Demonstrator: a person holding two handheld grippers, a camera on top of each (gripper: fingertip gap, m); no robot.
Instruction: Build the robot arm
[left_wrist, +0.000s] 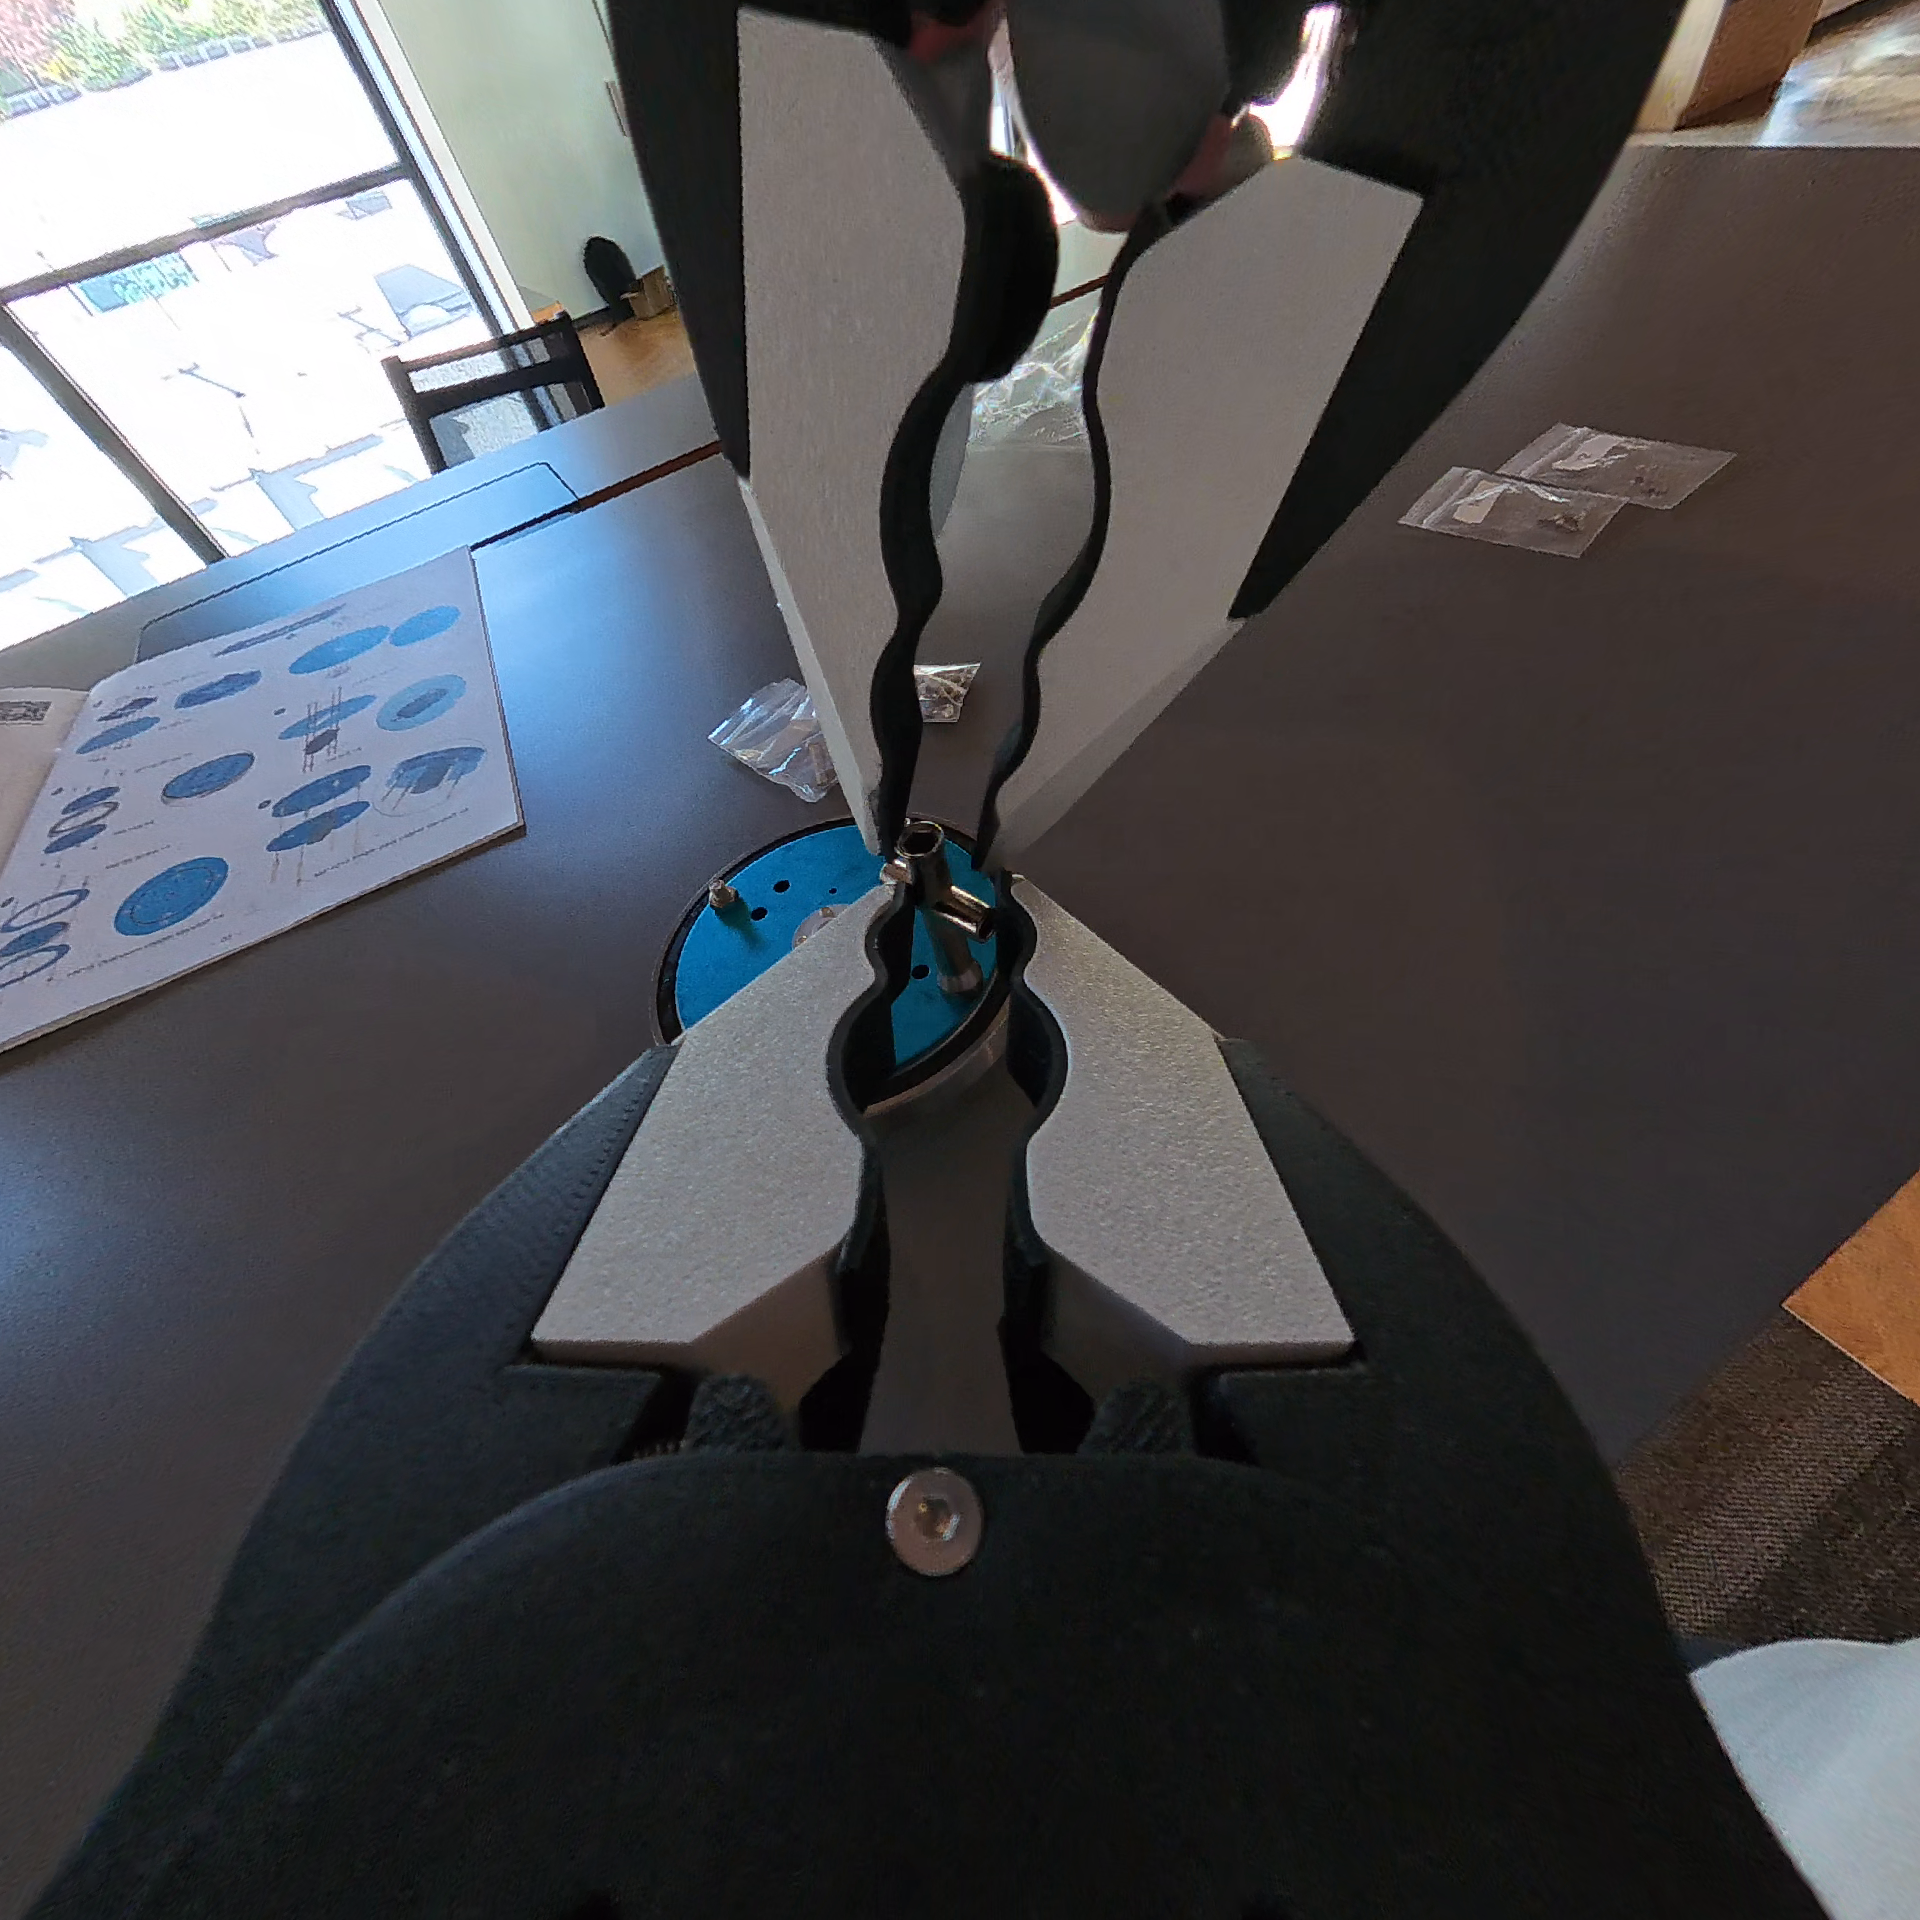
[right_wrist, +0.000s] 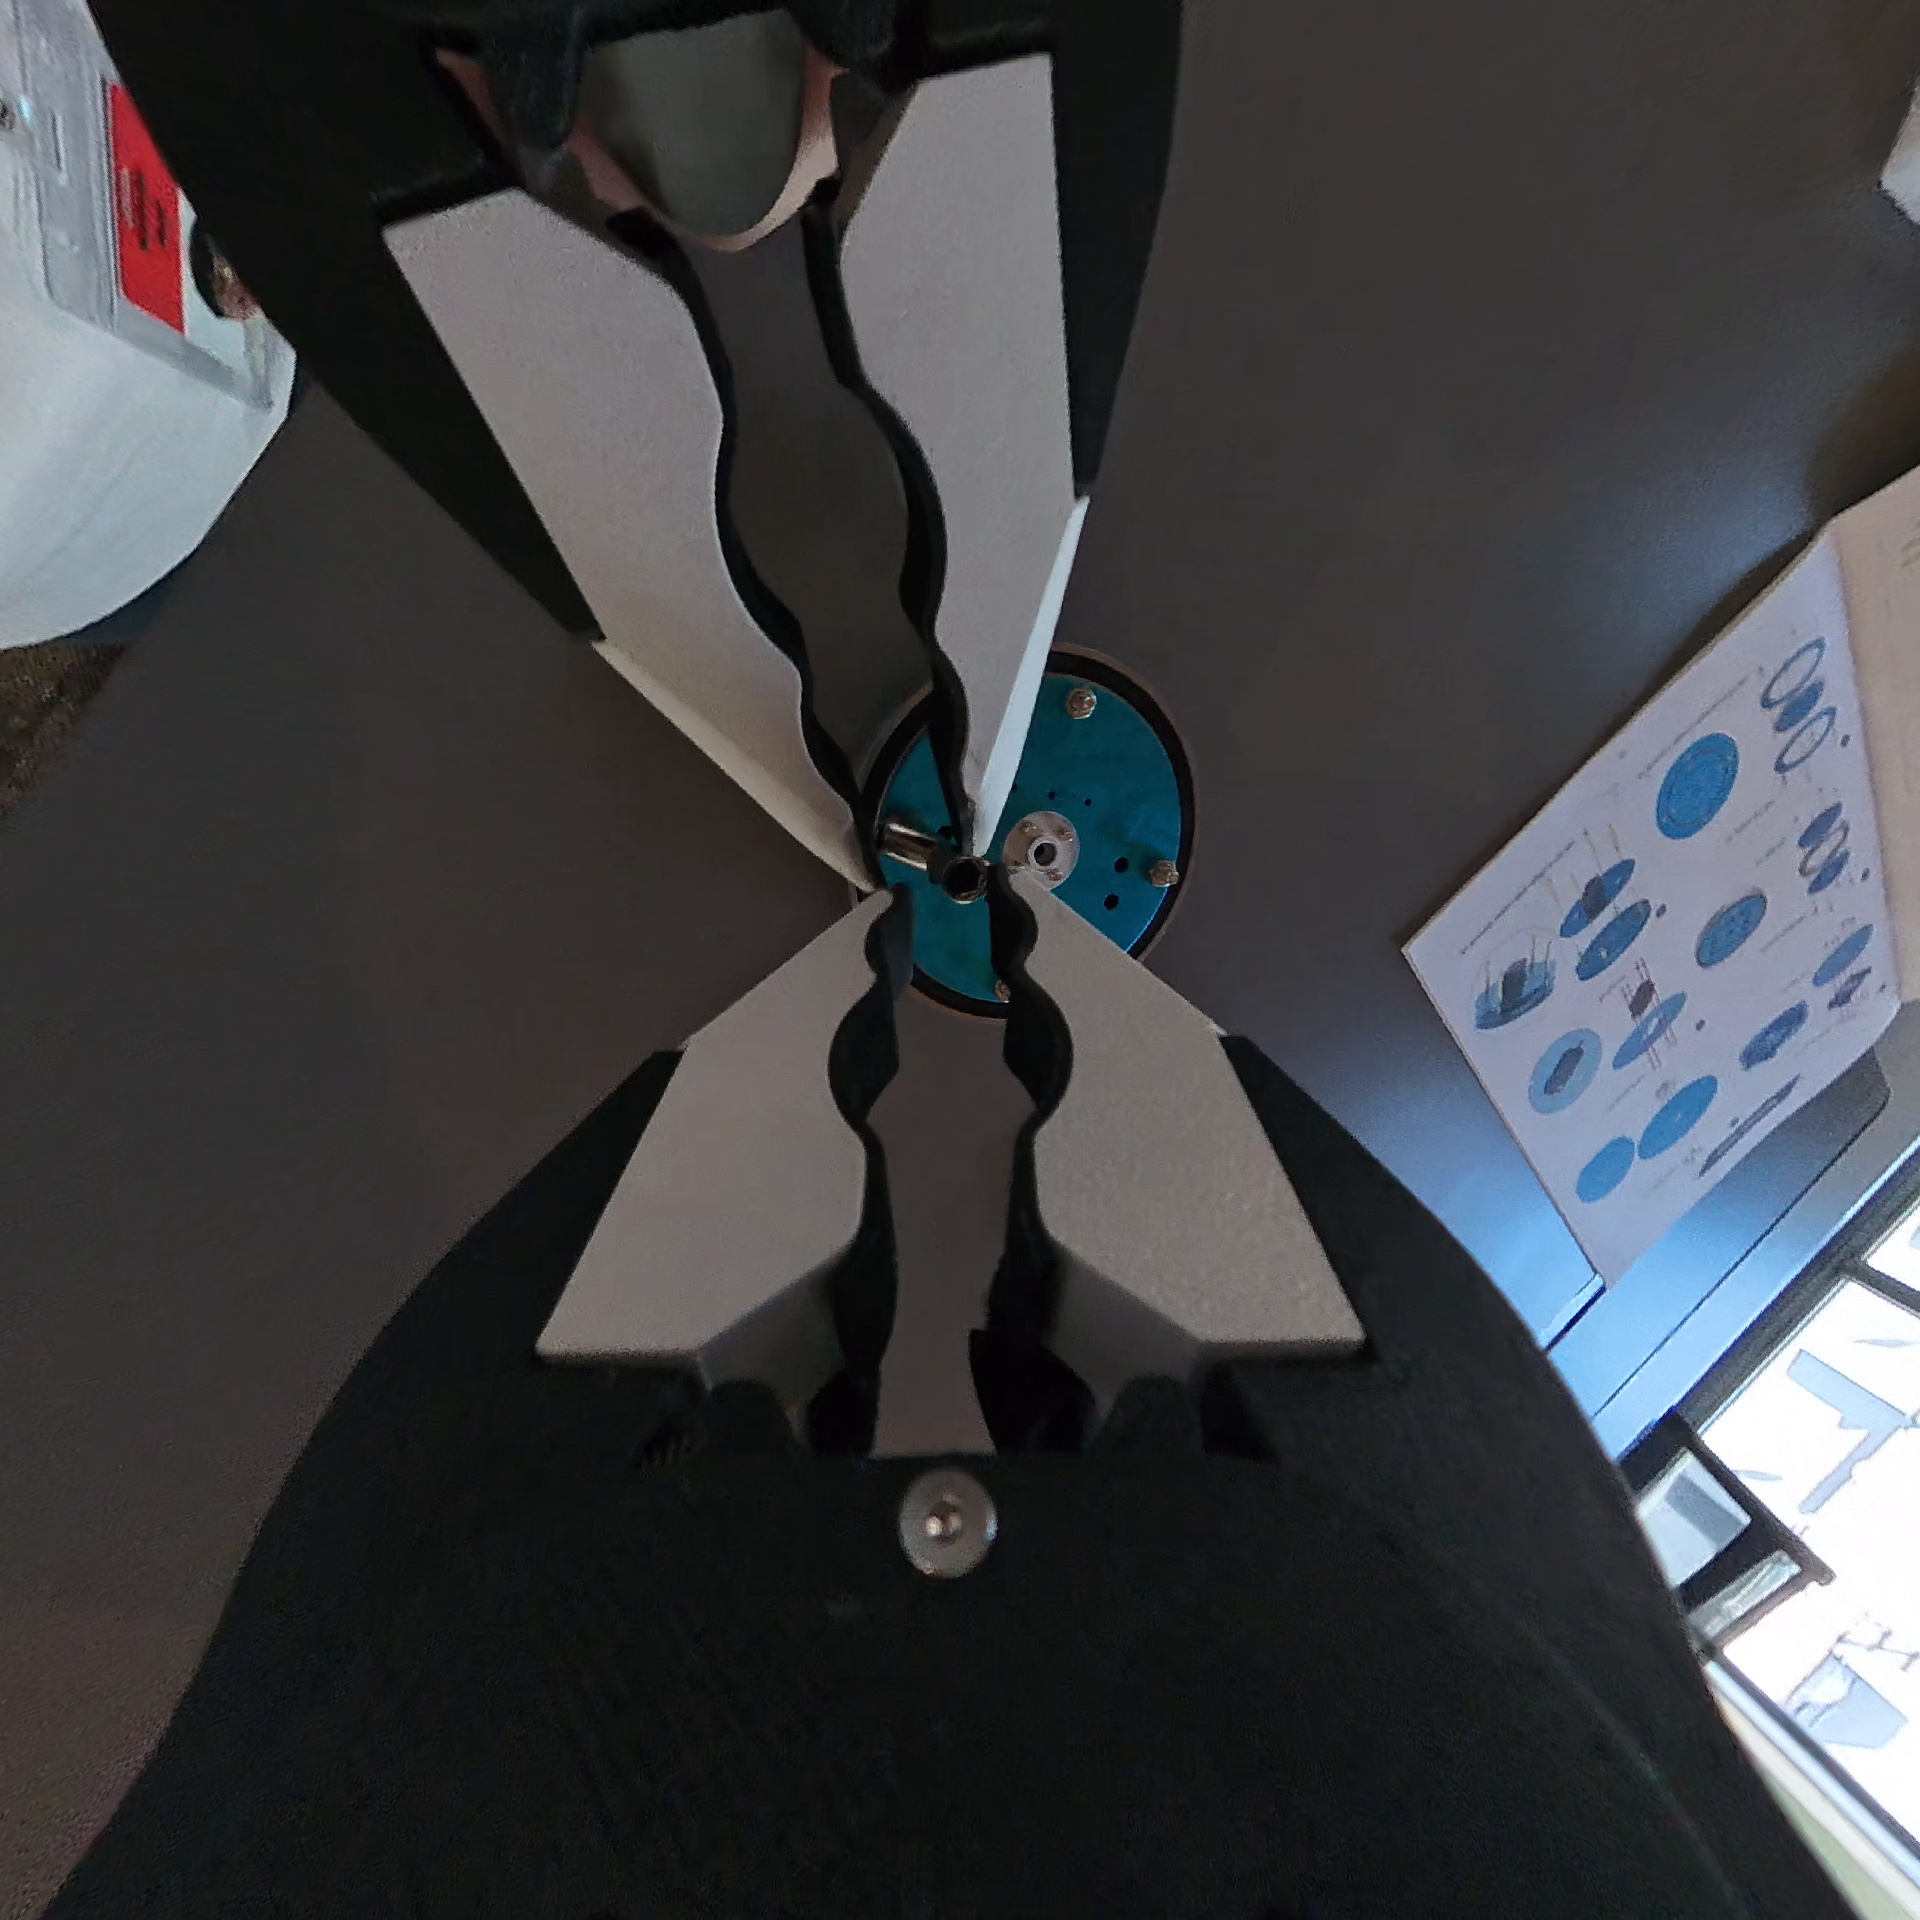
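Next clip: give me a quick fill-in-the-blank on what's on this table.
The flat round disc is coloured ___.
The silver cross-shaped metal tool stands on the ___.
The printed sheet of disc drawings lies on the dark grey ___.
Missing: blue; disc; table.

Shiny metal wrench (left_wrist: 940, 914) on a matt blue disc (left_wrist: 727, 966); matt grey table (left_wrist: 1455, 831), paper sheet (left_wrist: 260, 769).

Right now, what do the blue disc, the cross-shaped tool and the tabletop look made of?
Blue disc: probably anodised or painted metal, matte blue face over a bare silvery rim. Cross-shaped tool: polished steel by its bright glints; the right claw seems to grip it. Tabletop: dull grey-brown, likely laminate; smooth, no grain.
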